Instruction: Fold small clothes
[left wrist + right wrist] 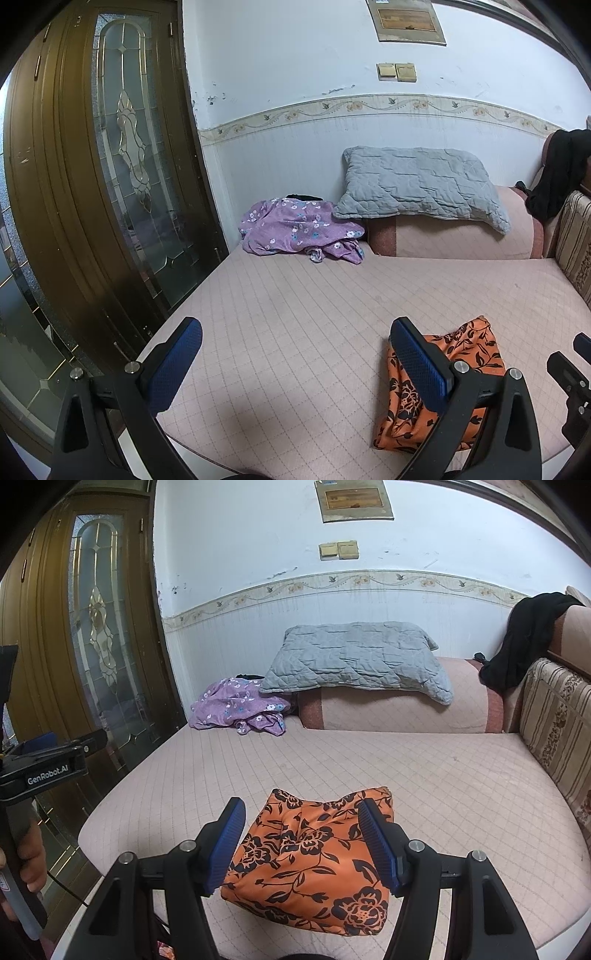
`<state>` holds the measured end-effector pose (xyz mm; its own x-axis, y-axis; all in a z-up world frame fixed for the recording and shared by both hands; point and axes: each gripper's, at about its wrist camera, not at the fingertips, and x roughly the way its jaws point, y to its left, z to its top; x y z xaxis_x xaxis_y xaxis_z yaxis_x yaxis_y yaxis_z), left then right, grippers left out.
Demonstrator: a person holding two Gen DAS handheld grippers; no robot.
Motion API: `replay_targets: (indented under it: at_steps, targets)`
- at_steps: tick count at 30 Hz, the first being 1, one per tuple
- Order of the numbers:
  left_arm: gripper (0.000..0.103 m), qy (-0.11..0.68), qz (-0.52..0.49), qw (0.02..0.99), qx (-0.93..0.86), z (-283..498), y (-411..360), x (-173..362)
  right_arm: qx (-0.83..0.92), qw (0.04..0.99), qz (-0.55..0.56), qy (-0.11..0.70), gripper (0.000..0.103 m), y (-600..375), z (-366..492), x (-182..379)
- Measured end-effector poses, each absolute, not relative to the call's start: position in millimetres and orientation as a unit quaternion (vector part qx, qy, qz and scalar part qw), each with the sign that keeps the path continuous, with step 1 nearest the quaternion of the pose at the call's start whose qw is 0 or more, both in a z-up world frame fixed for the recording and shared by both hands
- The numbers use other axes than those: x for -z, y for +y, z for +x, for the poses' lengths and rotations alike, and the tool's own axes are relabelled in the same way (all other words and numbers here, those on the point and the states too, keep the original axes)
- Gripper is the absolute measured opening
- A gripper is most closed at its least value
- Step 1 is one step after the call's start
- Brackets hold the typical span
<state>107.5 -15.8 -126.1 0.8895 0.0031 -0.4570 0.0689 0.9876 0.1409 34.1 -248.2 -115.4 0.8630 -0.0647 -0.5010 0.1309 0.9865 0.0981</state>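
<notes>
The orange floral garment (310,856) lies near the front edge of the bed (424,775), bunched into a loose, roughly squared bundle with its far edge puckered up into two small peaks. Your right tongs (303,845) hang over it with the jaws spread wide, one finger on each side of the bundle, gripping nothing. Your left tongs (295,365) are likewise released and empty, hovering over bare mattress to the left of the cloth; from that view the garment (443,380) sits just behind the right-hand finger.

Expect this cloth to handle as light, thin and quite limp. It looks like a smooth woven or satiny fabric, so it will likely slide between the pads if you pinch only a single layer, and it will sag and drape as soon as you lift it. Nothing about it is fragile, so a firm close is fine.

Take hold at the edges, not the middle. The two raised peaks along the far edge are the easiest bites, since they stand clear of the mattress. Pinch one with each tong, well apart, so the cloth hangs flat between them when you lift and spread it.

The purple flowered garment (299,229) lies crumpled at the far side of the bed, beside the grey pillow (417,184), well apart from you.
</notes>
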Motion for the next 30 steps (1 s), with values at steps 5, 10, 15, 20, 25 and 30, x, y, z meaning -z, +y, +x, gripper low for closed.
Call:
replay_targets:
  at_steps: [5, 10, 15, 20, 25, 30]
  targets:
    - [0.102, 0.236, 0.078, 0.968, 0.022, 108, -16, 126, 0.048, 0.963, 0.062, 0.259, 0.067, -246, 38, 116]
    - [0.102, 0.237, 0.078, 0.968, 0.024, 110, -16, 127, 0.044, 0.962, 0.058, 0.261, 0.067, -243, 41, 117]
    - [0.102, 0.238, 0.083, 0.967, 0.029, 112, -19, 130, 0.043, 0.961, 0.057, 0.265, 0.067, -242, 45, 121]
    - [0.102, 0.244, 0.090, 0.965, 0.035, 116, -24, 134, 0.043, 0.960, 0.060, 0.270, 0.067, -244, 50, 125]
    - [0.102, 0.251, 0.094, 0.963, 0.037, 122, -31, 138, 0.043, 0.958, 0.065, 0.274, 0.067, -248, 55, 130]
    - [0.102, 0.256, 0.096, 0.961, 0.040, 127, -36, 142, 0.043, 0.957, 0.070, 0.277, 0.067, -253, 60, 133]
